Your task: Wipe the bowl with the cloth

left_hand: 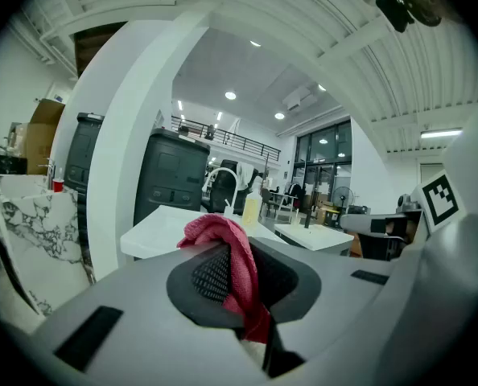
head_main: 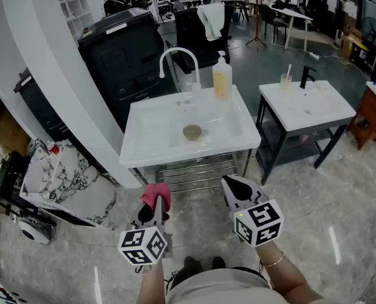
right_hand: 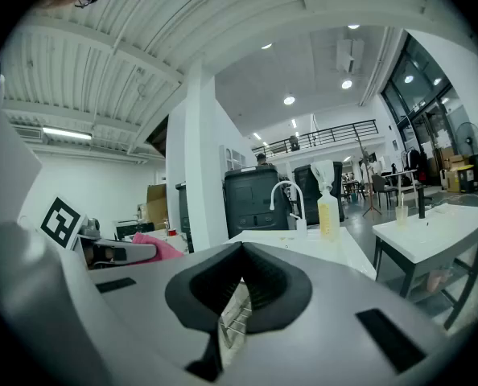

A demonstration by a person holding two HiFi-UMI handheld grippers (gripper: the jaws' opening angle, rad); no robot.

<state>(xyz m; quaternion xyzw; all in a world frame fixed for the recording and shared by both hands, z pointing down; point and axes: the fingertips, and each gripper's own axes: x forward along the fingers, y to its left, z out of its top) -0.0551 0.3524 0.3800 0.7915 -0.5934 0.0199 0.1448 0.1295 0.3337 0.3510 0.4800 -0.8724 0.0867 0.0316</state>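
Left tongs (head_main: pixel 156 211): grasping cloth (head_main: pixel 156 195).
Right tongs (head_main: pixel 234 189): clenched, empty.
Bowl (head_main: pixel 192 132): ahead in sink (head_main: pixel 144 152), between both tongs, well apart.

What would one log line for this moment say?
left gripper: shut on crumpled pink cloth | right gripper: shut, empty | small round brownish bowl: in white sink, untouched

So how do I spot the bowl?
Find the white sink with the curved white faucet. The bowl sits in its basin, in front of the yellow soap bottle. Unlike the tall bottle, it is low, round and brownish.
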